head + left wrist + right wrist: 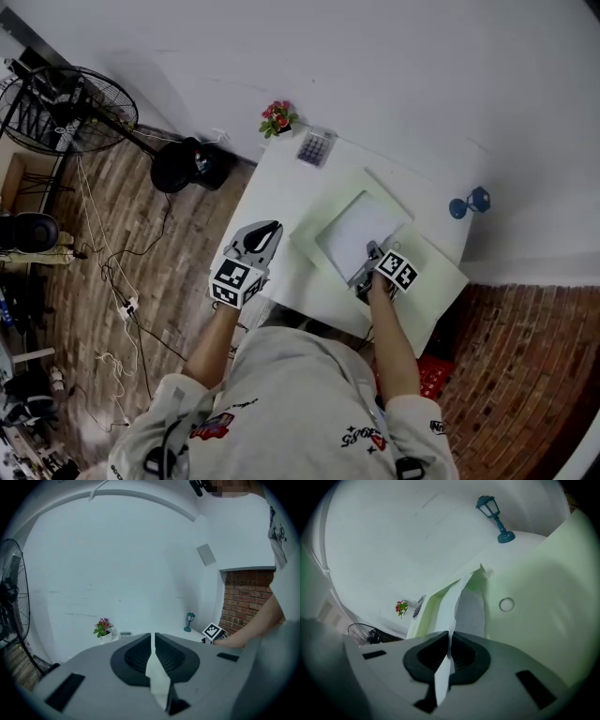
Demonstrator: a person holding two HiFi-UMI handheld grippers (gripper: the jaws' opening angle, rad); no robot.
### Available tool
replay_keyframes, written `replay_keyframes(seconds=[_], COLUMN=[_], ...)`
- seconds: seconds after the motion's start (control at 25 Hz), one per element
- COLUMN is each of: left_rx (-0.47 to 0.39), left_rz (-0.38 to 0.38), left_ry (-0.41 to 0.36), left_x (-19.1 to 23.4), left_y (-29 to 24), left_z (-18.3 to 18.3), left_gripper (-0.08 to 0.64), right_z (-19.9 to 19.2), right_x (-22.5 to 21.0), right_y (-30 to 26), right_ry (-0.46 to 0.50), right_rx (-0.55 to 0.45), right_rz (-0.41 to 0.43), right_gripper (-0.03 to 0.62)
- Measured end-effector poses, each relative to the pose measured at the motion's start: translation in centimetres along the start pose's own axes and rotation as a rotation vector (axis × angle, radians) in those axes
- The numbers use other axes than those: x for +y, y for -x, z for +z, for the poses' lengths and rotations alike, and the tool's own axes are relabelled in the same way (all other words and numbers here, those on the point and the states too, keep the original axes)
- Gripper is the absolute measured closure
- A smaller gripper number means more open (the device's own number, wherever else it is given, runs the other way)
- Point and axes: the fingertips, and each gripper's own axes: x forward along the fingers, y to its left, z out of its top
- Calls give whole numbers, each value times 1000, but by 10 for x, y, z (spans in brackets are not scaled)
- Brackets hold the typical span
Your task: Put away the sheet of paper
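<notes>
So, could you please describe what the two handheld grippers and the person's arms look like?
Both the left gripper and the right gripper have pale grey moulded bodies with black ribbed jaw pads. Each carries a white cube with black square markers. No cables show. The person wears a light short-sleeved T-shirt with small printed graphics; forearms are bare.

The sheet of paper [361,230] looked thin, matt and white. Its pale green folder [436,286] was smooth, card or plastic. The table [281,183] was smooth white, the floor [117,216] worn wood boards and the brickwork [525,356] rough. The right gripper [450,637] was matt grey plastic with ribbed black pads [465,654].
</notes>
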Motion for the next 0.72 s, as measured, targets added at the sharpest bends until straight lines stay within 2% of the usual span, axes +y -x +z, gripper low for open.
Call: replay_keyframes(seconds=[0.28,0.4,0.52,0.72], left_rx=[1,1,0,2], left_rz=[2,0,-8,-35], left_ry=[2,-3,-4,-4], left_x=[2,1,-2,-11], left_y=[0,1,1,-3], left_z=[0,0,0,-2], left_gripper=[520,520,518,519], right_z=[-8,-12,-13,-12], right_x=[5,5,0,-12], right_y=[-15,-14,-9,7], right_ry=[5,40,72,88], right_rx=[44,74,87,69], right_rz=[12,10,-5,-43], right_gripper=[569,538,466,453])
